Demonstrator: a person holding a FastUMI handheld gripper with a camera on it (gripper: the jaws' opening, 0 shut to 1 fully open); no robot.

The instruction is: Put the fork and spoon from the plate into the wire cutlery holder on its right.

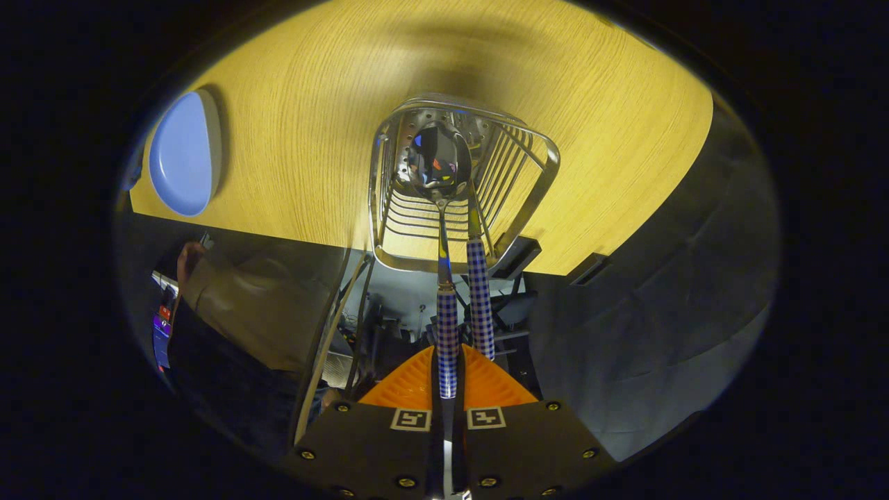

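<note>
— While the spoon (439, 161) hangs bowl-down like that, what is the gripper (448, 378) doing with it?

— Clamped on it. Both fingers press the checked handle between them. The bowl sits just within the mouth of the wire cutlery holder (542, 156), beyond the fingers.

— And the fork (480, 292)?

— Standing in the holder, head down among the wires. Its checked handle leans out at three o'clock of the spoon's handle, very near it; I can't tell whether they touch.

— The plate (182, 156)?

— Off at nine o'clock of the holder on the table (312, 104), well apart. What I see of it looks bare.

— So how should the spoon go in?

— Straight down, I'd judge, with the handle kept upright so the bowl clears the rim wires and doesn't knock the fork. Lower it until the bowl nears the perforated plate deep inside, then part the fingers. A drop from height could bounce it or tip the holder, which stands close to the table's edge at six o'clock.

— Anything else?

— Pull away along the handle's line, so the fingers snag neither handle.
</note>
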